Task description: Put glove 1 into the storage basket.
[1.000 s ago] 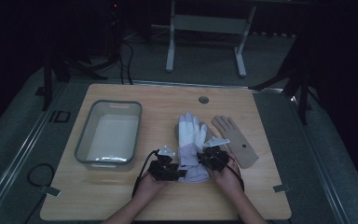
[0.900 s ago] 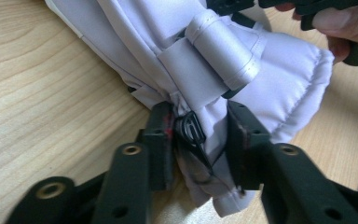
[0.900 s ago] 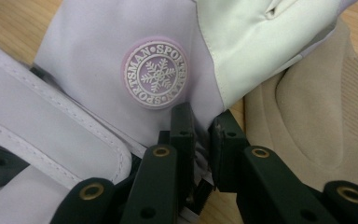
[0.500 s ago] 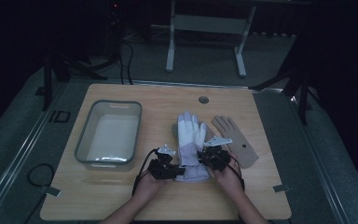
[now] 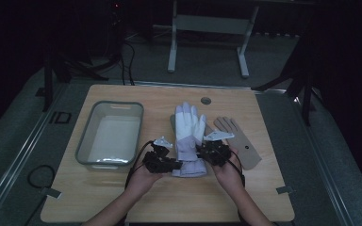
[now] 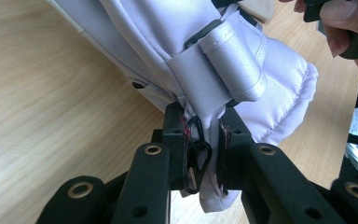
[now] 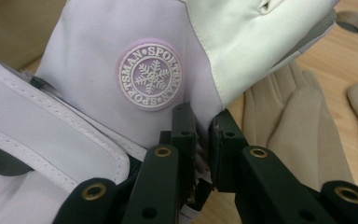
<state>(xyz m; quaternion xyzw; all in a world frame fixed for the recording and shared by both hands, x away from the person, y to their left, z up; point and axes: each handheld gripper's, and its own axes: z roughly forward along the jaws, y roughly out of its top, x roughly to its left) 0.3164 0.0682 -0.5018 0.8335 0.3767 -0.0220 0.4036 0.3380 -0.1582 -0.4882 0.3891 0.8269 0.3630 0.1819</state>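
Ski glove (image 5: 188,136) lies fingers toward bench's far edge, cuff pinched by left gripper (image 5: 169,162) and right gripper (image 5: 206,151).

Black claws (image 6: 204,135) w/ brass-ringed screw holes, grey triangular top plates, bare forearms.
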